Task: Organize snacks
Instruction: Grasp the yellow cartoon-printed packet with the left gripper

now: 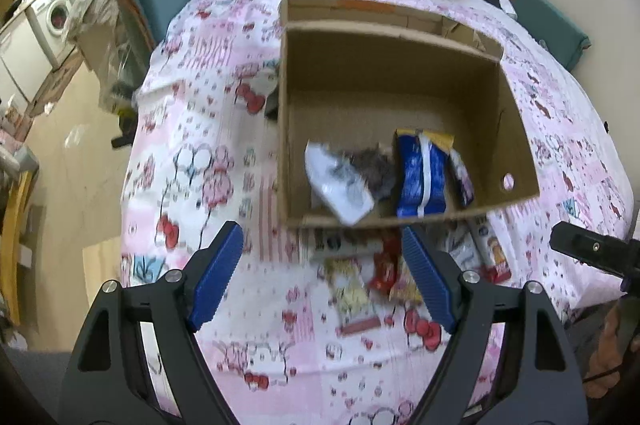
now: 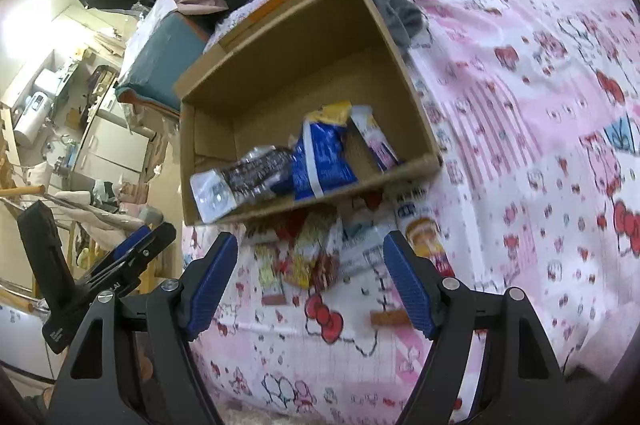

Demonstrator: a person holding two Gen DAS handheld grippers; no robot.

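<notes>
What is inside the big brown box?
Inside the box are snack packs at the near end: a blue bag, a white and dark pack and a small pink pack. The rest of its floor is bare. Anything under those packs is hidden.

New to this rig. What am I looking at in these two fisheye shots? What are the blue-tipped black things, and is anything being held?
No robot arm here: a person holds a two-finger gripper in each hand, each carrying a fisheye camera looking along its fingers. One picture is from the left gripper, the other from the right gripper. Both are open and hold nothing. They look down on a bed with a pink cartoon-print sheet. On it stands an open cardboard box holding a blue snack bag, a white-and-dark packet and a smaller packet. More loose snack packets lie on the sheet just in front of the box.
</notes>
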